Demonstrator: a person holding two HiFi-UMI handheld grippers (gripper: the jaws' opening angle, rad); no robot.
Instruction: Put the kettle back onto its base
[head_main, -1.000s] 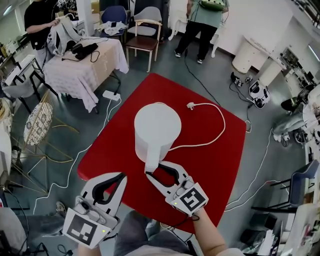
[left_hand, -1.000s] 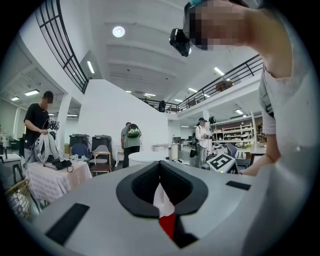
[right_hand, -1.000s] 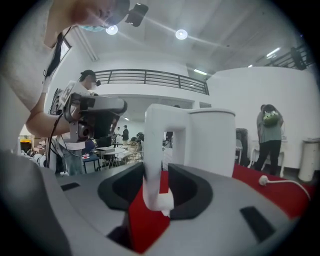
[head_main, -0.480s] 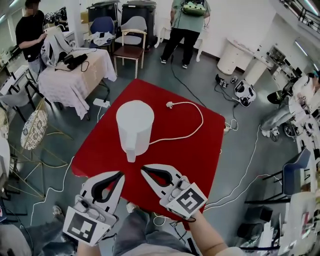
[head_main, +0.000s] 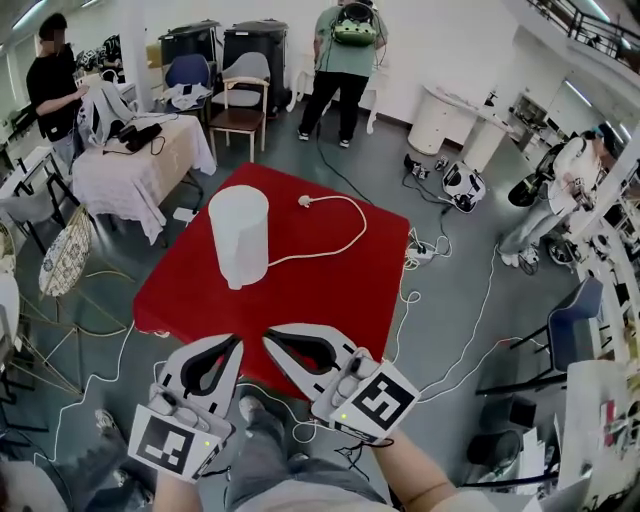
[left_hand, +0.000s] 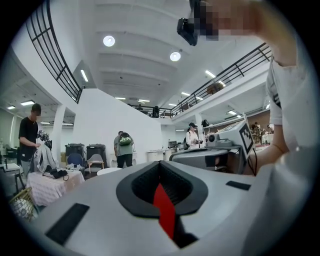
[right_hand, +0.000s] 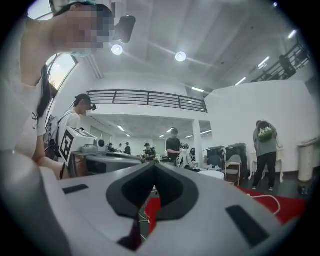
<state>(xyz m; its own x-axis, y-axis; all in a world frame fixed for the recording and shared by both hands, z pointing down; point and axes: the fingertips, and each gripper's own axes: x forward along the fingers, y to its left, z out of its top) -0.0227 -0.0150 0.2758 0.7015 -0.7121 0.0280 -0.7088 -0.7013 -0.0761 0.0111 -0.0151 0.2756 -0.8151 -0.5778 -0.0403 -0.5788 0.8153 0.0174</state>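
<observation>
A white kettle (head_main: 238, 235) stands upright on the far left part of the red table (head_main: 330, 290), its handle towards me. A white cord (head_main: 335, 228) runs out from under it to a loose plug (head_main: 304, 201); the base itself is hidden. Both grippers hover short of the table's near edge, apart from the kettle. My left gripper (head_main: 238, 343) is shut and empty, as the left gripper view (left_hand: 160, 162) shows. Beside it my right gripper (head_main: 268, 335) is shut too, with nothing between its jaws in the right gripper view (right_hand: 152, 165).
A cloth-covered table (head_main: 130, 165) with gear stands at the far left, a person next to it. Chairs (head_main: 240, 95) and another person (head_main: 340, 60) are behind the red table. Cables and a power strip (head_main: 420, 255) lie on the floor to the right.
The right gripper, open round the kettle's handle a second ago, has shut and drawn back from it. Both grippers have pulled away and up, so the kettle now looks smaller and farther.
</observation>
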